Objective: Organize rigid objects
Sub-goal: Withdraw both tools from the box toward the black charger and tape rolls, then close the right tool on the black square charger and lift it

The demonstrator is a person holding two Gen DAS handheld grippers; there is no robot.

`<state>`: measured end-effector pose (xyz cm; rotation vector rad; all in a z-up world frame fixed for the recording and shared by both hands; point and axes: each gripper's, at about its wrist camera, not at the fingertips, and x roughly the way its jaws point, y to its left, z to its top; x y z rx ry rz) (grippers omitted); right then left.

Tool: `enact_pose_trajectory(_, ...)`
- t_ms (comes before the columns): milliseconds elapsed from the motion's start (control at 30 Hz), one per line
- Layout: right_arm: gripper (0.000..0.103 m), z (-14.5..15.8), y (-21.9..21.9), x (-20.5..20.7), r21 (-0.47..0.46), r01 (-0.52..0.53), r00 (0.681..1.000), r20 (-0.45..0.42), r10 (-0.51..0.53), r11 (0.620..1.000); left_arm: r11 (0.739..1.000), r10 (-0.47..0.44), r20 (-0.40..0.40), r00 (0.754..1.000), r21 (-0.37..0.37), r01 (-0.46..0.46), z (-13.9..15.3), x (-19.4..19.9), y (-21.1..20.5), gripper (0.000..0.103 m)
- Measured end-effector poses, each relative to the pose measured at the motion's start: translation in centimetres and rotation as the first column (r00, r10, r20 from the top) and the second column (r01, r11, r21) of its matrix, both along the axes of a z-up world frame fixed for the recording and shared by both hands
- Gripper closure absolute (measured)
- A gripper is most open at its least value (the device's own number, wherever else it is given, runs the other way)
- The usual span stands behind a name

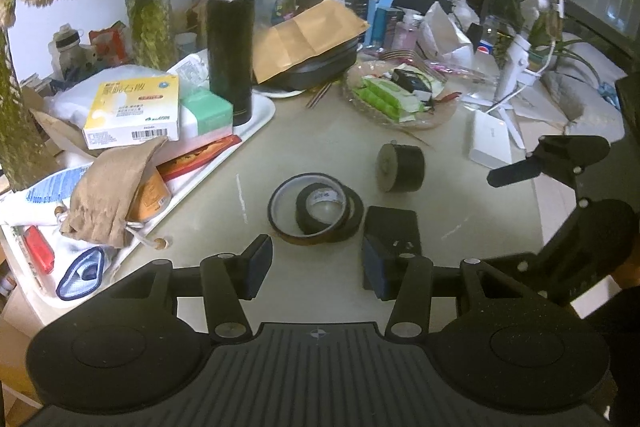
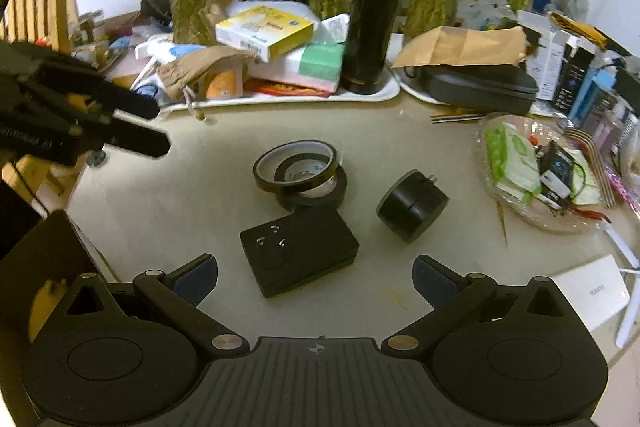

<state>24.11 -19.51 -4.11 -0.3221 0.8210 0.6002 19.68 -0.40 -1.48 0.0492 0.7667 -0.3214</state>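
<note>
Beige surface, cluttered along its far edge, bare in the middle save for three dark things. At left, two tape rolls, the amber-rimmed one leaning on the black one, touching. In the middle, nearest the right tongs, a flat black plug adapter, prongs up, its far corner just touching the rolls. At right, apart from both, a black cylindrical adapter on its side.

Left tongs: part open, empty, poised just short of the rolls, with the flat adapter beside the right-hand finger. Right tongs: wide open, empty, aimed down at the flat adapter.

Step in hand, as judged: approach before a first pick; nothing yet gripped or sorted.

Next move, as judged: lowering to straddle a chosen item squarely, then closing; care needed near the touching rolls, likely to slide or topple if nudged.
</note>
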Motion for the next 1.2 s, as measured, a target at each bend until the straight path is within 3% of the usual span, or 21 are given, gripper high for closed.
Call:
enact_pose_trajectory(100, 0.000, -1.0, 0.3, 0.4, -0.024, -0.022, 1.000, 0.000, 0.022, 0.999, 1.000, 0.020, -0.016, 1.000, 0.002, -0.020, -0.7, 0.6, 0.6, 0.054)
enact_pose_trajectory(500, 0.000, -3.9, 1.4, 2.9, 0.028, -0.112, 0.993, -0.037, 0.113, 0.993, 0.989, 0.135, -0.066, 0.989, -0.045, -0.138, -2.5, 2.1, 3.6, 0.054)
enact_pose_trajectory(667, 0.000, -4.9, 2.1, 3.9, 0.010, -0.161, 0.986, -0.031, 0.161, 0.987, 0.989, 0.146, -0.048, 0.988, -0.011, -0.146, -2.4, 2.3, 3.6, 0.054)
enact_pose_trajectory(900, 0.001, -5.9, 3.5, 4.7, 0.008, -0.233, 0.972, -0.035, 0.233, 0.972, 0.988, 0.151, -0.060, 0.987, -0.029, -0.153, -2.4, 2.8, 3.7, 0.054)
enact_pose_trajectory(967, 0.001, -6.1, 3.8, 4.8, -0.006, -0.234, 0.972, -0.031, 0.234, 0.972, 0.989, 0.142, -0.060, 0.988, -0.028, -0.144, -2.4, 2.9, 3.6, 0.054)
enact_pose_trajectory(1067, 0.010, -6.4, 4.1, 4.9, -0.021, -0.218, 0.975, -0.046, 0.217, 0.976, 0.990, 0.134, -0.066, 0.989, -0.027, -0.136, -2.4, 3.0, 3.4, 0.054)
enact_pose_trajectory(1200, 0.011, -6.2, 3.9, 4.8, -0.023, -0.204, 0.977, -0.063, 0.202, 0.979, 0.992, 0.123, -0.066, 0.990, -0.033, -0.126, -2.5, 3.0, 3.1, 0.054)
